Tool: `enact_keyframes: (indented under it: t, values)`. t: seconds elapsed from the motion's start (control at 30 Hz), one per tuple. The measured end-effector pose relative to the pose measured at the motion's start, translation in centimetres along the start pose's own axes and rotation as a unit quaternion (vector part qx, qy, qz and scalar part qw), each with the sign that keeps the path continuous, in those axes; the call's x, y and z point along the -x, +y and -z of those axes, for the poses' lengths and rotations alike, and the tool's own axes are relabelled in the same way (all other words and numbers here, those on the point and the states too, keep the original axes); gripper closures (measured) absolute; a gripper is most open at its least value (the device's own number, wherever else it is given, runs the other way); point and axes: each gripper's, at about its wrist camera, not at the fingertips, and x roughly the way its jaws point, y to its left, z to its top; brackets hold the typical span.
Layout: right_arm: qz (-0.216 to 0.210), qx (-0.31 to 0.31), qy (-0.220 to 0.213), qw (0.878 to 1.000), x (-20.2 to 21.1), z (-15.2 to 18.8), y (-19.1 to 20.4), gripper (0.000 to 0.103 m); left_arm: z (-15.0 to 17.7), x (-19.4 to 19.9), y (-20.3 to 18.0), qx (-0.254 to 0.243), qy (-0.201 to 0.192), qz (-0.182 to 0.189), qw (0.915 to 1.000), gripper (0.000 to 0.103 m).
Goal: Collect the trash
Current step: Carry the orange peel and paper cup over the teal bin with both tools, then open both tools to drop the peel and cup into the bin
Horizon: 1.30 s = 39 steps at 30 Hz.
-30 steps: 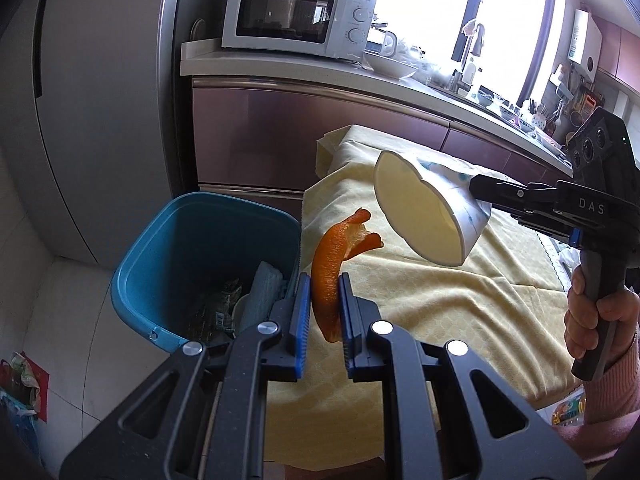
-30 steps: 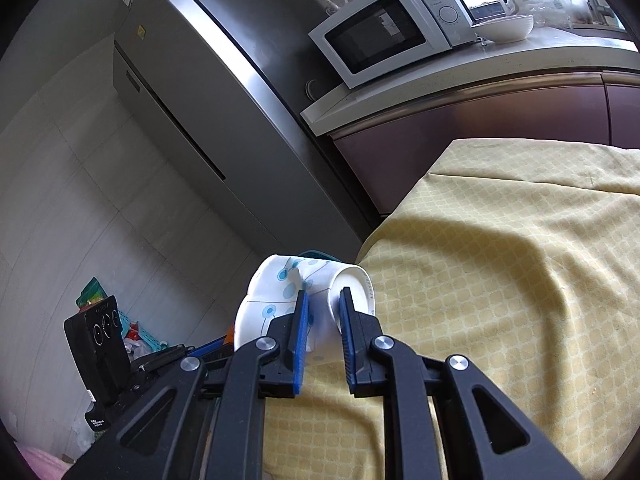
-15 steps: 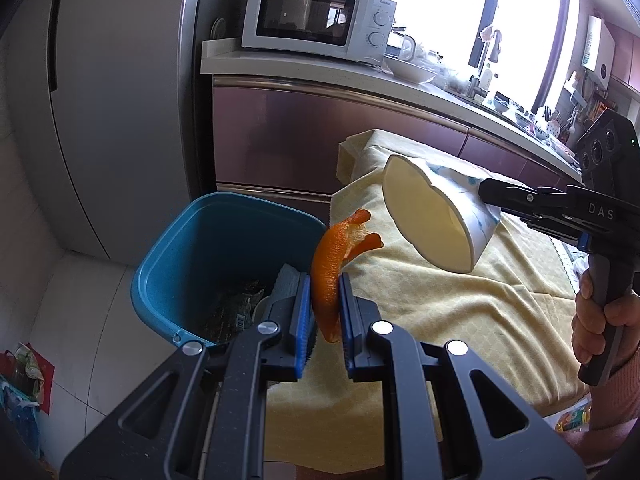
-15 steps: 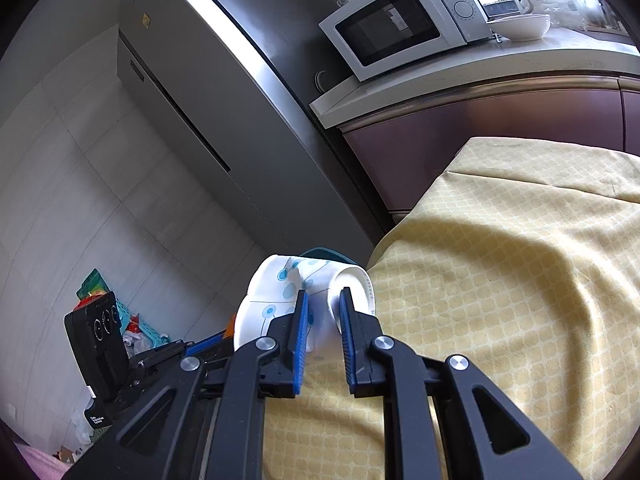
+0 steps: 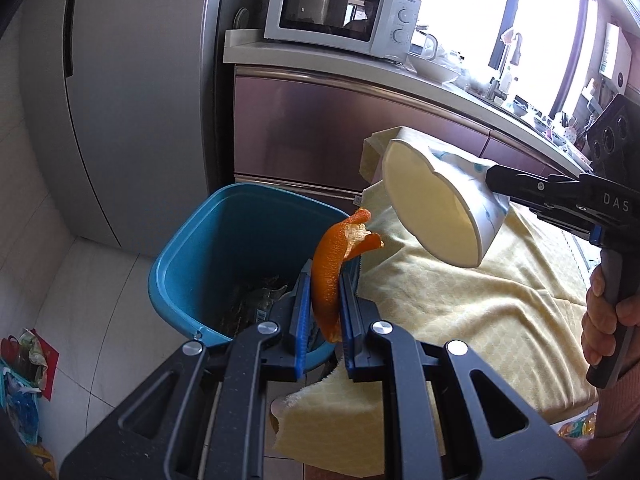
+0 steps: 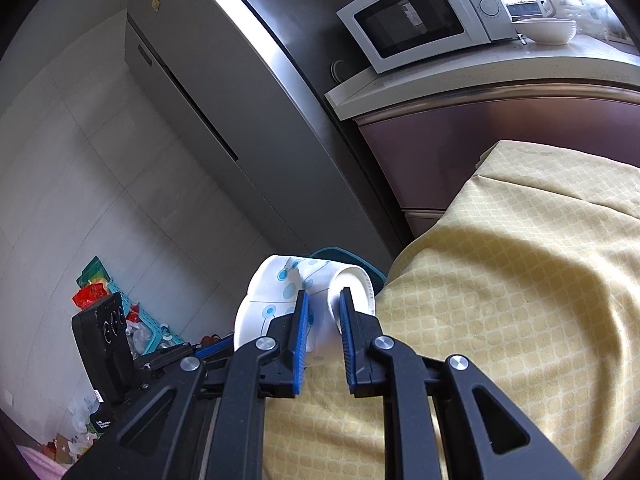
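Observation:
My left gripper (image 5: 324, 280) is shut on an orange peel (image 5: 334, 268) and holds it over the near right rim of a blue trash bin (image 5: 192, 240) that has trash inside. My right gripper (image 6: 323, 300) is shut on a squashed white paper cup with blue dots (image 6: 288, 292), held above the table's left end. The cup (image 5: 440, 212) also shows in the left wrist view, up and right of the peel, its open mouth facing me. The bin's rim (image 6: 340, 254) peeks out behind the cup in the right wrist view.
A table under a yellow cloth (image 5: 480, 308) stands right of the bin. Behind are a grey fridge (image 5: 132, 80), brown cabinets with a counter (image 5: 320, 64) and a microwave (image 5: 340, 12). Bags and clutter lie on the floor at left (image 5: 20, 372).
Both grippers have moved left toward the bin, carrying the peel and the cup. The bin now sits nearer the middle of the left wrist view. Both grips are unchanged.

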Motion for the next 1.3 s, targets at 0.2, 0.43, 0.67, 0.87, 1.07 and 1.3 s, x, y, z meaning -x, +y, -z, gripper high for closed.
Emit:
enact_keyframes:
  t: [0.2,0.43,0.67,0.87,1.07,1.3]
  values:
    - [-0.001,0.003,0.009,1.0,-1.4,-0.5,0.3,0.089,-0.1,-0.5,0.7,0.005,0.004,-0.006,1.0,0.089]
    - [0.001,0.007,0.02,1.0,-3.0,-1.0,1.0,0.089,-0.2,-1.5,1.2,0.011,0.011,-0.013,0.9998,0.089]
    - [0.008,0.009,0.038,0.999,-5.1,-1.2,1.2,0.089,0.0,-2.5,2.2,0.02,0.02,-0.024,0.9993,0.089]
    - [0.016,0.014,0.052,0.998,-6.7,-1.1,1.7,0.088,0.0,-4.0,3.3,0.032,0.033,-0.035,0.9983,0.089]
    - [0.029,0.014,0.067,0.997,-8.6,-1.0,2.2,0.088,0.0,-5.9,4.1,0.039,0.049,-0.048,0.9969,0.089]
    - [0.04,0.012,0.086,0.995,-11.3,-1.4,2.5,0.088,0.1,-7.9,5.1,0.047,0.067,-0.06,0.9949,0.089]
